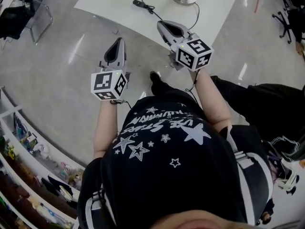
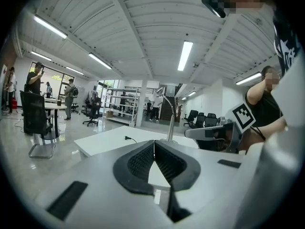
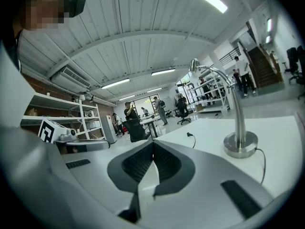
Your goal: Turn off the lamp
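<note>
White rectangular bench [image 1: 114, 1] is sitting ahead of both sets of jaws, on a glossy grey floor [image 1: 57, 66]. Its top is looking smooth, flat & mostly bare.

Chrome gooseneck lamp w/ round metal base [image 3: 240, 144] is standing on that bench, ahead & off to the right of the right gripper's [image 1: 164, 26] jaws. It's showing just right of centre beyond the left gripper's [image 1: 118, 44] jaws. Both grippers are pointing toward the bench, well apart from the lamp. Each pair of jaws is closed tip to tip, w/ nothing btwn the ribbed black pads.

Thin black cord w/ plug [image 1: 143, 5] is trailing over the bench from the base, nearer the jaws than the lamp is. The plug end is lying loose on the bench top.

Handling, as a guess: the base is prob. heavy & stiff, its polished metal slick, so pads are likely slipping on it. The neck is prob. bendy, & pushing there risks swaying or tipping the lamp. Better pressing straight down w/ closed jaw tips than gripping.

No switch is showing in any view; could be on base, head or cord. Can't tell if the lamp is lit.
</note>
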The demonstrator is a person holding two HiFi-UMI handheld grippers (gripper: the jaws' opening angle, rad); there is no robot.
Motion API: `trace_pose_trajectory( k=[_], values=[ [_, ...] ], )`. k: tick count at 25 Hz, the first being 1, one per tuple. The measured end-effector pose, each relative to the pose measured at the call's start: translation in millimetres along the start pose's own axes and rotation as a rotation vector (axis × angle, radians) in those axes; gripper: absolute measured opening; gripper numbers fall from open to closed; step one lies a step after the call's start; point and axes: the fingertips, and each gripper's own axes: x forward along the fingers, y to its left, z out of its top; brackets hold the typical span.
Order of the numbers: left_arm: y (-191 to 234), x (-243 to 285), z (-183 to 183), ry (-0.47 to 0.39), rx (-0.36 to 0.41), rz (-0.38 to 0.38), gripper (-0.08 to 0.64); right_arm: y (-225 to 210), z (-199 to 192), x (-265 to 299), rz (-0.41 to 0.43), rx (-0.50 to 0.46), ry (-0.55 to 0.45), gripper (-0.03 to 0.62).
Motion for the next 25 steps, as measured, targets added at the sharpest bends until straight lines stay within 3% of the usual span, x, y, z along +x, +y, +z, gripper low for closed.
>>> trace_pose_trajectory(
  k=[7, 15, 25],
  values=[
    [3, 56, 7, 0.018, 0.009, 0.003, 0.012, -37, 12, 21, 0.031, 0.01, 0.02, 0.006],
    [4, 88, -2, 0.037, 0.061, -0.012, 0.011, -52, -4, 44, 0.078, 0.036, 0.034, 0.006],
    [38, 125, 17, 0.039, 0.032, -0.126, 0.012, -50, 20, 87, 0.049, 0.028, 0.052, 0.006]
  ],
)
